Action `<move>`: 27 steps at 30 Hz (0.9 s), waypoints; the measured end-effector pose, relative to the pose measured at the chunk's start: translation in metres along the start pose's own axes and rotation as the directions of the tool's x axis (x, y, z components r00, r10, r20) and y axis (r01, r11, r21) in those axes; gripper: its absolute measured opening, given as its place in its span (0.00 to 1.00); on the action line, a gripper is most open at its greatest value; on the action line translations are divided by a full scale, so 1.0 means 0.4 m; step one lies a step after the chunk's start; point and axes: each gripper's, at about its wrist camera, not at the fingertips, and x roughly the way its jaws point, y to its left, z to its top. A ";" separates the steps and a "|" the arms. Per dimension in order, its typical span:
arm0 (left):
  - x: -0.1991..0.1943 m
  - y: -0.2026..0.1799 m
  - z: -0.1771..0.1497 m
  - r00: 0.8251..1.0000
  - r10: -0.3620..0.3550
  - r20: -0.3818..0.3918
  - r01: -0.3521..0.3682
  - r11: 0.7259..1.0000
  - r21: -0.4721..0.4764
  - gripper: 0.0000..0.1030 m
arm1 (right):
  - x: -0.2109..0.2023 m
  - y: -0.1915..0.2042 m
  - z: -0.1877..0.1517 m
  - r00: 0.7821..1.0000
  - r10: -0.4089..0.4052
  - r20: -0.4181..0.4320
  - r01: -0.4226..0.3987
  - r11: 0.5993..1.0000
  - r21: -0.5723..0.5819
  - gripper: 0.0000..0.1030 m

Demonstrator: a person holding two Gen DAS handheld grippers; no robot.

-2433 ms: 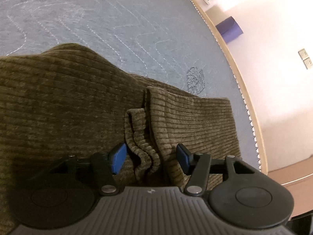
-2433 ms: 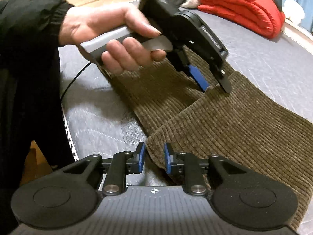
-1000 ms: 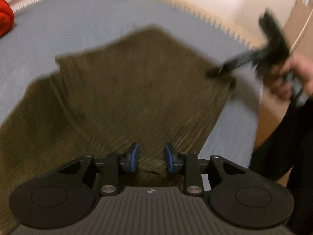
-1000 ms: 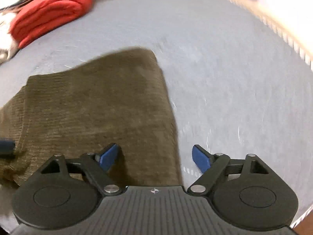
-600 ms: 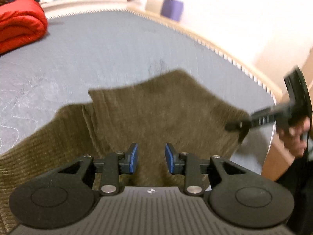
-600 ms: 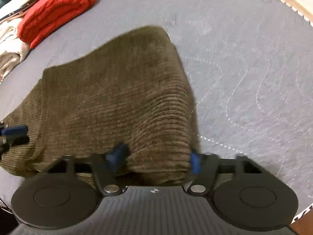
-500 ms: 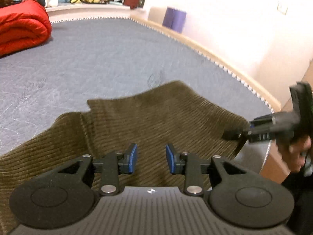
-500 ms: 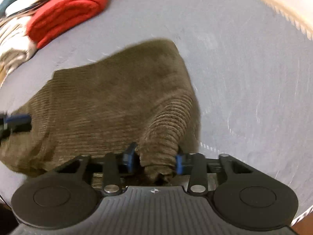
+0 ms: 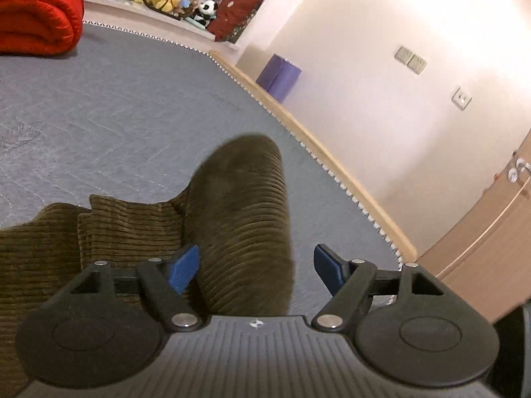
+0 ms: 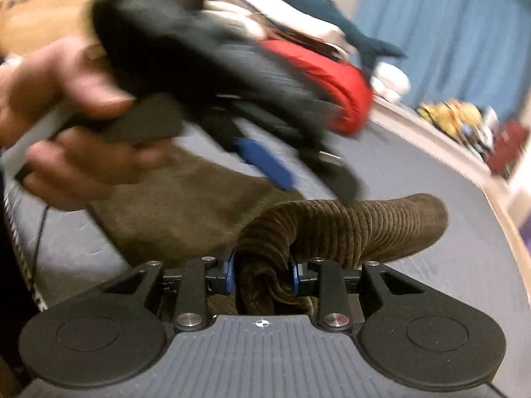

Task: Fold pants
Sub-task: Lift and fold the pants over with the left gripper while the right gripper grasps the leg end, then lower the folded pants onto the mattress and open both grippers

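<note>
Left gripper (image 9: 257, 267) first: we have it spread wide, its jaws having just been opening, and a raised hump of the pants (image 9: 239, 219) stands between them, brushing the left blue pad (image 9: 184, 268) but well clear of the right one, so nothing is pinched. To its left the rest of the garment lies in flatter layers; beyond its tips stretches the grey quilted bed cover (image 9: 116, 106), with a red rolled blanket (image 9: 36, 10) far off at upper left and the plain wall to the right.

Moving right, our right gripper (image 10: 264, 273) has its jaws just closed down and now pinches a bunched fold of the pants between its pads. From that grip the cloth arches up and away to the right in a thick rounded roll; to its left the flat part lies on the cover. Above and left of it, blurred, we see our left hand (image 10: 66, 122) holding the other tool.

We judge the fabric soft, limp and fairly thick: an olive-brown, wide-ribbed corduroy that drapes and bunches rather than holding a crease. It looks moderately heavy for cloth and grippy, not slippery, so a pinch should hold. We would take it at edges or corners, gathering only the layers meant to travel, since a mid-panel pinch rolls it into lumps like this one.
</note>
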 end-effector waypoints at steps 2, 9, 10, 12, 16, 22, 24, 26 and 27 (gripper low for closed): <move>-0.009 -0.004 0.003 0.998 0.055 -0.006 -0.055 0.998 0.035 0.72 | 0.017 0.028 0.014 1.000 0.015 -0.004 -0.015 0.999 -0.039 0.30; -0.056 0.087 -0.002 0.969 0.245 -0.021 -0.245 0.970 0.007 0.20 | 0.053 0.069 0.065 0.997 0.074 -0.006 -0.074 0.994 -0.077 0.34; -0.075 0.108 -0.002 0.965 0.262 -0.016 -0.262 0.965 -0.016 0.19 | 0.059 0.067 0.077 0.995 0.104 0.002 -0.104 0.992 -0.073 0.38; -0.135 0.155 0.002 0.950 0.312 0.012 -0.311 0.948 -0.062 0.18 | 0.047 0.056 0.106 0.977 0.208 0.040 -0.207 0.978 -0.028 0.42; -0.322 0.263 0.004 0.897 0.433 0.090 -0.411 0.891 -0.194 0.17 | 0.017 0.006 0.166 0.897 0.409 0.171 -0.430 0.896 0.113 0.59; -0.563 0.421 -0.057 0.752 0.658 0.042 -0.605 0.714 -0.352 0.18 | 0.098 -0.084 0.189 0.904 0.341 0.256 -0.418 0.832 0.364 0.67; -0.605 0.470 -0.086 0.704 0.710 -0.025 -0.666 0.647 -0.372 0.22 | 0.158 -0.101 0.175 0.938 0.280 0.203 -0.344 0.819 0.459 0.70; -0.632 0.496 -0.100 0.676 0.735 -0.047 -0.693 0.612 -0.381 0.30 | 0.221 -0.098 0.155 0.958 0.256 0.129 -0.284 0.790 0.544 0.74; -0.642 0.507 -0.104 0.680 0.732 -0.047 -0.689 0.616 -0.383 0.44 | 0.255 -0.097 0.143 0.961 0.263 0.089 -0.265 0.766 0.586 0.76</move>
